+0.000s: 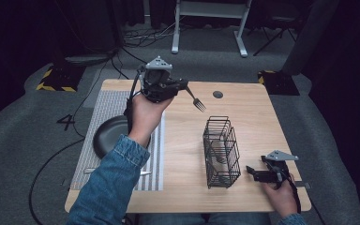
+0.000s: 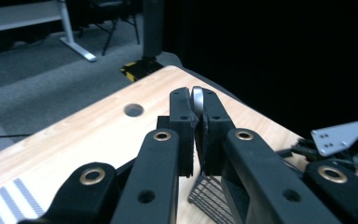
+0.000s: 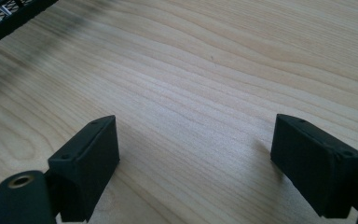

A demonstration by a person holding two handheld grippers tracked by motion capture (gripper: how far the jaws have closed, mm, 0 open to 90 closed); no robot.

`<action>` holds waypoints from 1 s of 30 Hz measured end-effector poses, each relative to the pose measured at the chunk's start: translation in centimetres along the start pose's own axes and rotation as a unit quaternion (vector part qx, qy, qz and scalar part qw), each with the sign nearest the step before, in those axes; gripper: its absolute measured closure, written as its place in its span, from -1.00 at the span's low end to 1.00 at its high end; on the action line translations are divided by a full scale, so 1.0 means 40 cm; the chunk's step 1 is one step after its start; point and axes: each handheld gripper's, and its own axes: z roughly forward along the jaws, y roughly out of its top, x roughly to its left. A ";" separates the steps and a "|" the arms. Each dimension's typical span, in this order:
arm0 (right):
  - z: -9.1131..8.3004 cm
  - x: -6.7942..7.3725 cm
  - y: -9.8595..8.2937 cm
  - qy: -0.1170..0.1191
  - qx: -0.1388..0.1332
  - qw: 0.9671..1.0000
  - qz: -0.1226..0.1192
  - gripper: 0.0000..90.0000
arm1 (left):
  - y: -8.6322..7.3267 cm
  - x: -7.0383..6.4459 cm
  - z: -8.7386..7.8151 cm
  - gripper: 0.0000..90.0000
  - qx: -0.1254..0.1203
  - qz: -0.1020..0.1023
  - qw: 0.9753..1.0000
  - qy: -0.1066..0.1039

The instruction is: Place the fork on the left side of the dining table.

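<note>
My left gripper (image 1: pixel 183 86) is raised above the far middle of the table, shut on the handle of a metal fork (image 1: pixel 196 100) whose tines point down and to the right. In the left gripper view the fork's handle end (image 2: pixel 197 99) sticks up between the closed jaws (image 2: pixel 195 135). A black wire cutlery basket (image 1: pixel 221 151) stands upright on the table to the right of centre, with cutlery inside. My right gripper (image 1: pixel 252 172) rests low at the near right, just right of the basket, open with nothing between its fingers (image 3: pixel 91 163).
A dark round plate (image 1: pixel 107 136) lies on a striped grey mat (image 1: pixel 102 117) at the left, partly hidden by the person's denim sleeve (image 1: pixel 112 187). A utensil (image 1: pixel 91 170) lies on the mat's near part. A round hole (image 1: pixel 218 94) marks the table's far side.
</note>
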 end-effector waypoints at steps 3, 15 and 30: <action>0.000 0.000 0.000 0.000 0.000 1.000 0.000 -0.67 | 0.007 0.023 -0.011 0.92 -0.006 -0.007 1.000 0.009; 0.000 0.000 0.000 0.000 0.000 1.000 0.000 -0.66 | 0.011 0.122 -0.043 0.92 -0.019 -0.036 0.998 0.048; 0.000 0.000 0.000 0.000 0.000 1.000 0.000 -0.66 | -0.016 0.264 -0.085 0.92 -0.015 -0.075 0.992 0.102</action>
